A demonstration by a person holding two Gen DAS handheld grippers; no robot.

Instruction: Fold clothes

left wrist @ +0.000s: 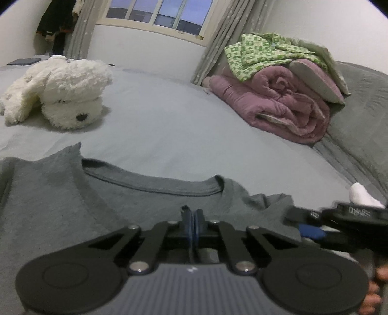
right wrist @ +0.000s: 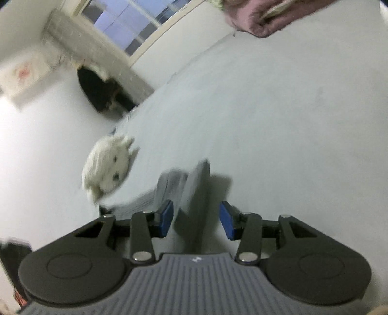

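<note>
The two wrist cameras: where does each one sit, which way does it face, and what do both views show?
Left wrist: sits on the left claw, low over the bed, facing the window; it shows the grey T-shirt, shut pads, the right claw, some fingers.
Right wrist: sits on the right claw, tilted, facing across the bed; open blue pads straddle a grey fabric edge.
Shared: plush dog, window, pink quilt.
</note>
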